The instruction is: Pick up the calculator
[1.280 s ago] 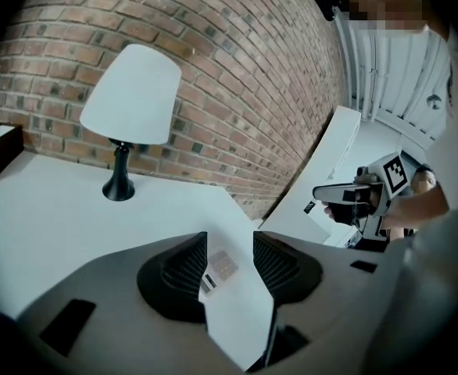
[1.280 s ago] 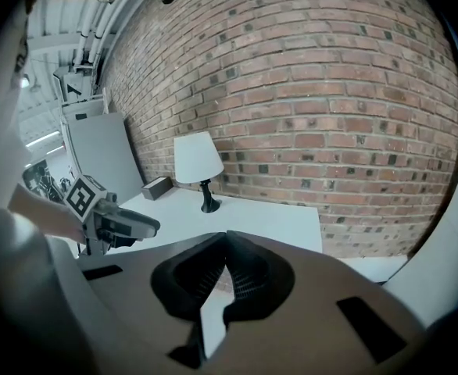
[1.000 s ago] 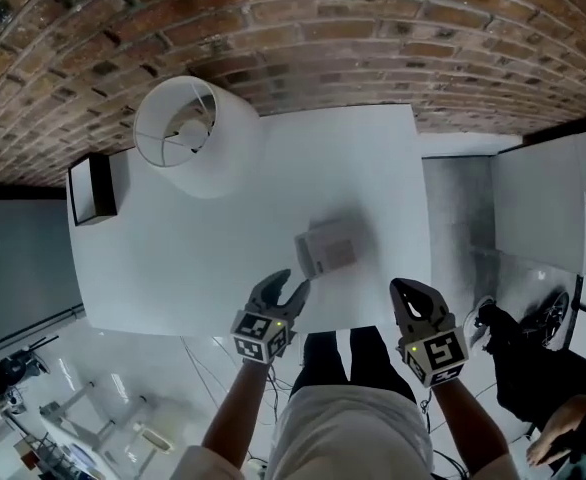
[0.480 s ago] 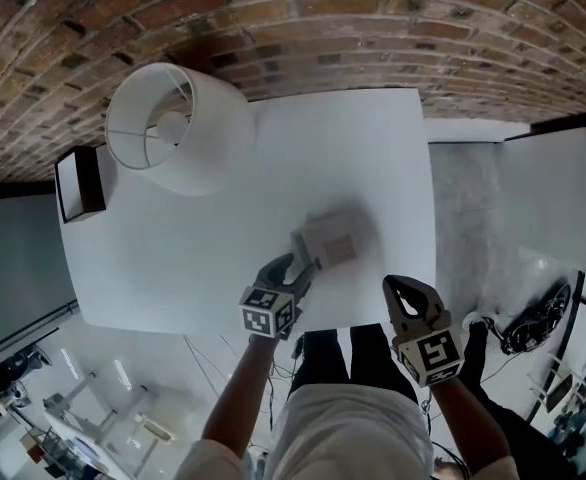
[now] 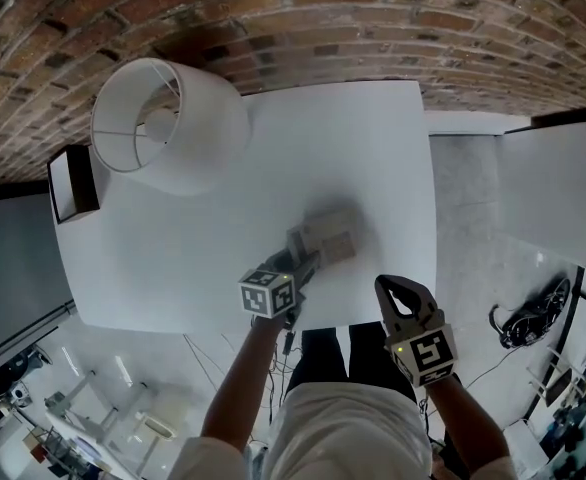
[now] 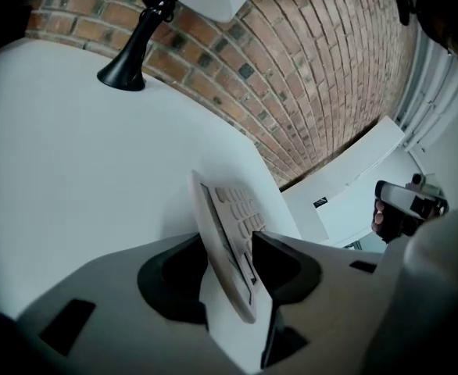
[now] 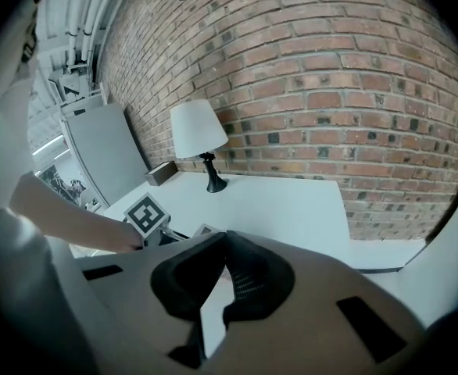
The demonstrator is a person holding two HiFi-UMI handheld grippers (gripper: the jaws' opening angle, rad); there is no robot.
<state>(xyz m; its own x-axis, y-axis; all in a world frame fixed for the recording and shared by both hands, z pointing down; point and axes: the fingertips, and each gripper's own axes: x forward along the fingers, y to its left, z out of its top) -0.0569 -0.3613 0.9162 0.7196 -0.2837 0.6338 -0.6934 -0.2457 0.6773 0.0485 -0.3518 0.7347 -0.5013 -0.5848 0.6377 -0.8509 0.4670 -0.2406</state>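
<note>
The left gripper (image 5: pixel 301 264), its jaws just closing, pinches the near edge of the calculator (image 5: pixel 329 236), which stands tilted between them. The right gripper (image 5: pixel 394 287) hangs well to its right at the white table's (image 5: pixel 353 148) near edge, jaws together and empty.

From here I see a white table (image 5: pixel 373 168) under a red-brown brick wall (image 5: pixel 373 28) with pale mortar lines at 12 o'clock, and a white lamp shade (image 5: pixel 188 133) at 10 o'clock on a black stand (image 6: pixel 126 61). The box (image 5: pixel 71 183) at 9 o'clock is black outside and white inside, and the calculator (image 5: pixel 325 238) near the centre is pale grey with paler keys. At 5 o'clock the right gripper (image 5: pixel 401 290) is grey, black inside its jaws, its cube patterned with black-and-white square markers; at 6 o'clock are a white shirt (image 5: pixel 353 433) and black trousers (image 5: pixel 318 353).
</note>
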